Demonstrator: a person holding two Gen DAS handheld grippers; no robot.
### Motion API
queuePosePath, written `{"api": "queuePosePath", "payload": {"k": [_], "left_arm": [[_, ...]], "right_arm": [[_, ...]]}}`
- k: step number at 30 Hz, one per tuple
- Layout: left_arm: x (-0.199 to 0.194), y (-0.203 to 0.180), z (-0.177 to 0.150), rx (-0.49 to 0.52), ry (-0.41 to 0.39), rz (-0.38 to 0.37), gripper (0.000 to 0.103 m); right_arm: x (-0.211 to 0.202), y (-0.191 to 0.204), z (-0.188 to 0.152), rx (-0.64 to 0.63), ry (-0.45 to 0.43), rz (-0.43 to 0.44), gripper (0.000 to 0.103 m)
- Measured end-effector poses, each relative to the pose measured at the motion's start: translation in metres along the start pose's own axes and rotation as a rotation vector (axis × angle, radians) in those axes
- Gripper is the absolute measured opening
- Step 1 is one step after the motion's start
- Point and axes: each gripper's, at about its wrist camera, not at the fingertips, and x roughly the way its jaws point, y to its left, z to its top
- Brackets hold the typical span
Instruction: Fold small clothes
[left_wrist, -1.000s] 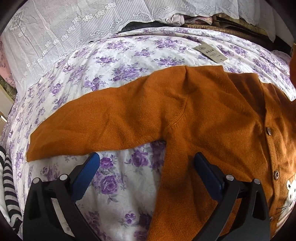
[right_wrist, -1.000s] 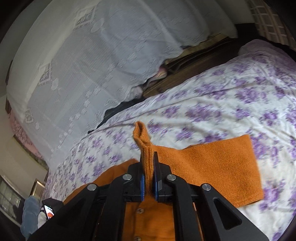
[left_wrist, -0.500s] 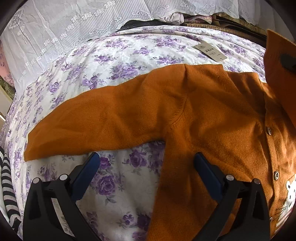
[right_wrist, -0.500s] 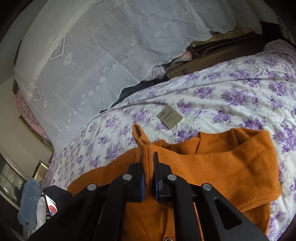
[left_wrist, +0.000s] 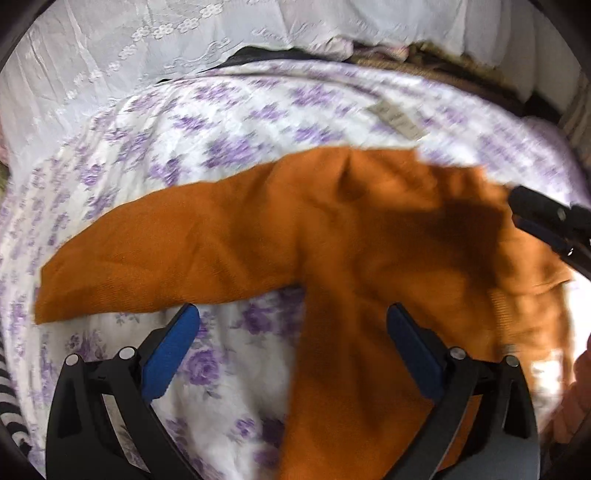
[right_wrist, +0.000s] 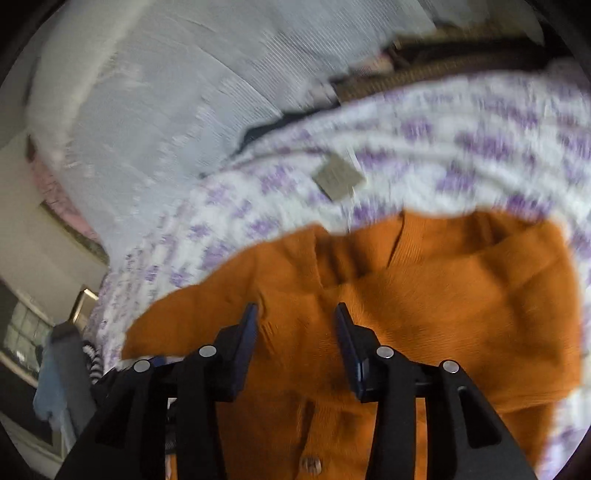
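Paper tag (right_wrist: 338, 177): print blurred, unreadable.
Orange cardigan (left_wrist: 369, 240): hem cut off by frame edge.
Striped cloth (left_wrist: 11, 406): mostly out of frame.

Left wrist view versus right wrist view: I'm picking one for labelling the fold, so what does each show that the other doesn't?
Only the left wrist view shows the long sleeve spread flat to its cuff, and the open left claw over it. Only the right wrist view shows the other sleeve folded across the body, a button and the open right claw. Both show the orange cardigan, the paper tag and the floral bedspread.
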Motion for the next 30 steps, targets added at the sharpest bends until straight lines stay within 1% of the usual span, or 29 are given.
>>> {"api": "queuePosePath", "payload": {"k": [1,3,5,7,8,9,11,12,13,15,17,18,19,23,24,25,26,27,28,30], "left_arm": [[-0.005,-0.002,0.002,-0.006,0.002,-0.042,0.099],[-0.011,-0.01,0.008,-0.012,0.021,-0.138,0.099],[-0.011,-0.028,0.014,0.005,0.046,-0.201,0.099],[0.0,-0.048,0.017,0.052,0.098,-0.19,0.099],[0.007,-0.055,0.019,0.057,0.122,-0.177,0.099],[0.017,-0.059,0.02,0.035,0.146,-0.178,0.099],[0.037,-0.06,0.025,-0.026,0.213,-0.228,0.098],[0.042,-0.058,0.028,-0.059,0.222,-0.25,0.098],[0.043,-0.057,0.029,-0.075,0.216,-0.253,0.098],[0.043,-0.06,0.035,-0.08,0.199,-0.257,0.097],[0.043,-0.063,0.04,-0.09,0.189,-0.272,0.084],[0.045,-0.065,0.041,-0.089,0.189,-0.272,0.065],[0.045,-0.068,0.043,-0.087,0.19,-0.262,0.059],[0.048,-0.077,0.045,-0.075,0.182,-0.259,0.058],[0.047,-0.075,0.045,-0.086,0.173,-0.261,0.052],[0.046,-0.073,0.046,-0.095,0.165,-0.261,0.04],[0.045,-0.071,0.046,-0.101,0.156,-0.258,0.035],[0.043,-0.068,0.047,-0.102,0.144,-0.256,0.023],[0.042,-0.066,0.048,-0.1,0.139,-0.265,0.017],[0.04,-0.065,0.048,-0.091,0.122,-0.275,0.014]], "right_arm": [[-0.015,0.0,0.001,-0.033,-0.025,-0.007,0.054],[-0.036,-0.006,0.003,-0.083,-0.06,-0.029,0.063],[-0.05,-0.017,0.003,-0.123,-0.09,-0.094,0.063],[-0.055,-0.037,0.002,-0.134,-0.096,-0.185,0.063],[-0.056,-0.048,0.001,-0.117,-0.099,-0.206,0.063],[-0.059,-0.065,0.0,-0.074,-0.103,-0.214,0.062],[-0.061,-0.089,0.001,0.008,-0.105,-0.2,0.058],[-0.063,-0.101,0.002,0.053,-0.105,-0.19,0.056],[-0.066,-0.115,0.004,0.105,-0.103,-0.171,0.056],[-0.068,-0.126,0.005,0.15,-0.102,-0.141,0.056],[-0.071,-0.129,0.003,0.159,-0.102,-0.122,0.056],[-0.07,-0.127,0.004,0.156,-0.1,-0.114,0.056],[-0.07,-0.123,0.003,0.144,-0.097,-0.104,0.056],[-0.07,-0.111,0.001,0.102,-0.102,-0.101,0.056],[-0.07,-0.11,0.001,0.099,-0.104,-0.104,0.056],[-0.069,-0.109,0.001,0.098,-0.108,-0.11,0.056],[-0.069,-0.11,0.001,0.1,-0.111,-0.113,0.056],[-0.069,-0.111,0.002,0.102,-0.111,-0.117,0.056],[-0.067,-0.111,0.002,0.103,-0.106,-0.121,0.056],[-0.064,-0.112,0.001,0.105,-0.103,-0.125,0.056]]}}
